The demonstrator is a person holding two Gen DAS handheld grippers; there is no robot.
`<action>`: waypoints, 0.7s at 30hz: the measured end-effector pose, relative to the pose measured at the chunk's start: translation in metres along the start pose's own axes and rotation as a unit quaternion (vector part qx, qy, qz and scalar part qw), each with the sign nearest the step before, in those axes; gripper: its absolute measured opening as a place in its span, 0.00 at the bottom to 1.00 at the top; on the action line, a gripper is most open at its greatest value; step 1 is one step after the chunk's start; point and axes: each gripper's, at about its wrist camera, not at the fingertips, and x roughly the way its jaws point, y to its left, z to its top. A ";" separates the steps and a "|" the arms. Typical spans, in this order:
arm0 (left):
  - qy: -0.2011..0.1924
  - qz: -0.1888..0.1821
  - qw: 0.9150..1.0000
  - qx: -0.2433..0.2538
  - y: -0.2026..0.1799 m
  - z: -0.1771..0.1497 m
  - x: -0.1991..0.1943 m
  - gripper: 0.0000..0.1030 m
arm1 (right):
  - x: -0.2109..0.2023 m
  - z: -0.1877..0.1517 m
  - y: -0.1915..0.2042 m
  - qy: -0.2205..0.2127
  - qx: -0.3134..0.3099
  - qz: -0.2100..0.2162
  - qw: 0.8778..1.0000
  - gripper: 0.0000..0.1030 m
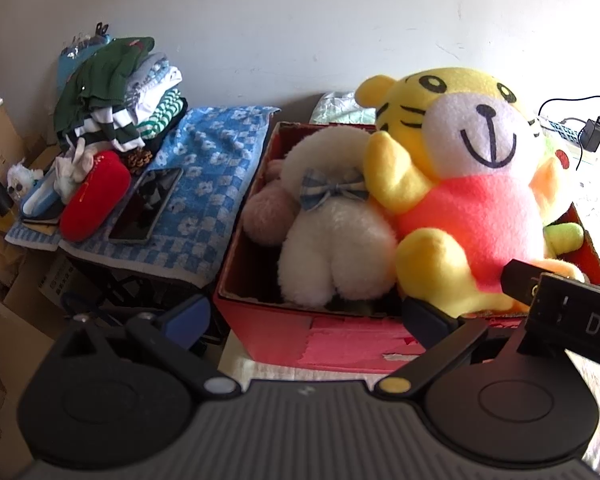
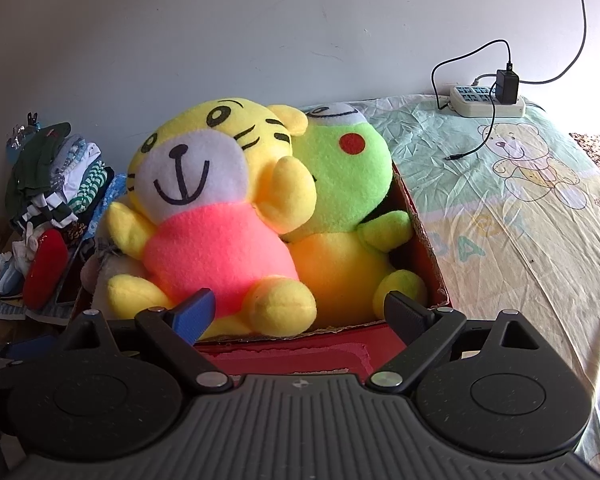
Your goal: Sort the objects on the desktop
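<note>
Both hand-held grippers, left (image 1: 306,314) and right (image 2: 300,314), hovered spread and empty before the soft, light tiger plush (image 2: 216,216), whose foot at 6 o'clock looked easiest to pinch.

You have 2 carrying surfaces before you. On the right, the bed (image 2: 520,216) wears a pale green and yellow sheet printed with a teddy bear. Directly on it rests the red cardboard box (image 2: 420,240), near the wall. Farther back on the sheet lies a white power strip (image 2: 486,100) with a black adapter (image 2: 506,86) plugged into it, its thin black cable (image 2: 485,136) trailing loose over the sheet. To the left of the box, the counter carries a blue checked towel (image 1: 212,160). On that towel you see a dark tablet (image 1: 146,206), a red case (image 1: 94,196) touching its left edge, and a pile of folded clothes (image 1: 120,96) against the wall.
</note>
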 end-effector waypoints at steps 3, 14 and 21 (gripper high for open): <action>-0.001 -0.001 1.000 0.000 0.001 0.000 0.000 0.99 | -0.001 -0.001 0.001 -0.001 0.001 -0.002 1.000 0.91; -0.002 -0.006 1.000 0.000 0.001 0.000 0.001 0.99 | -0.001 0.000 0.004 -0.003 -0.002 -0.009 1.000 0.92; -0.004 -0.008 1.000 0.007 0.001 0.000 0.002 0.99 | -0.002 -0.001 0.006 -0.005 -0.006 -0.016 1.000 0.92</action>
